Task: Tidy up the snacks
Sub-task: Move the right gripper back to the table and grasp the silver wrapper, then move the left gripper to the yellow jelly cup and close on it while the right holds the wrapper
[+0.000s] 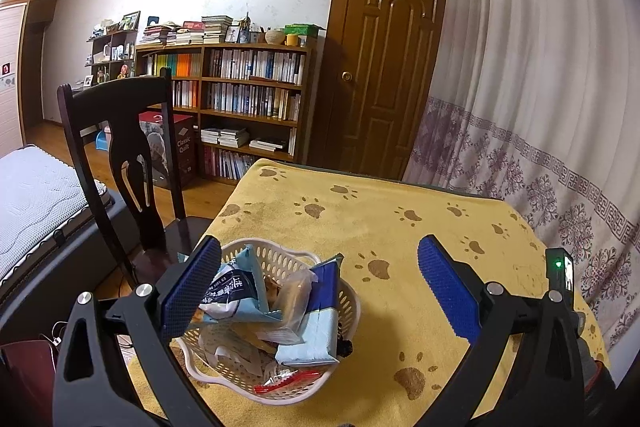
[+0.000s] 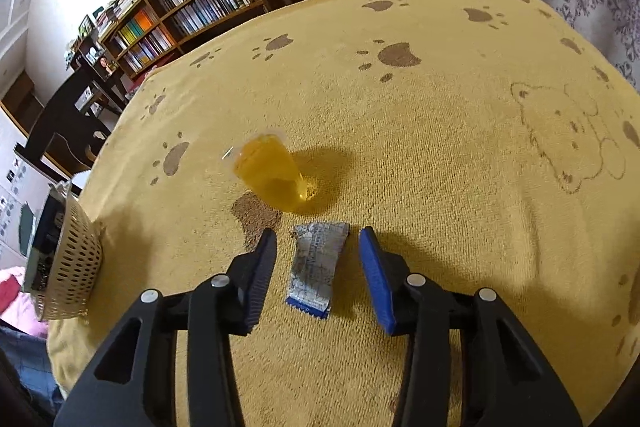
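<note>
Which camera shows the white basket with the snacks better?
The left wrist view: the basket sits near its centre, seen from above, with packets visible inside, beside the open left claw. The right wrist view shows only its slotted side wall at the left edge.

Both left gripper [image 1: 320,281] and right gripper [image 2: 318,267] fingers spread apart.

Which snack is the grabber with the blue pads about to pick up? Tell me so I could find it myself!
Look at the yellow paw-print towel covering the table. Near its front edge, between the open fingers of the right gripper, lies a small flat wrapper, silvery white with blue print. Its only close neighbour is a clear jelly cup full of orange-yellow jelly, just beyond it.
</note>
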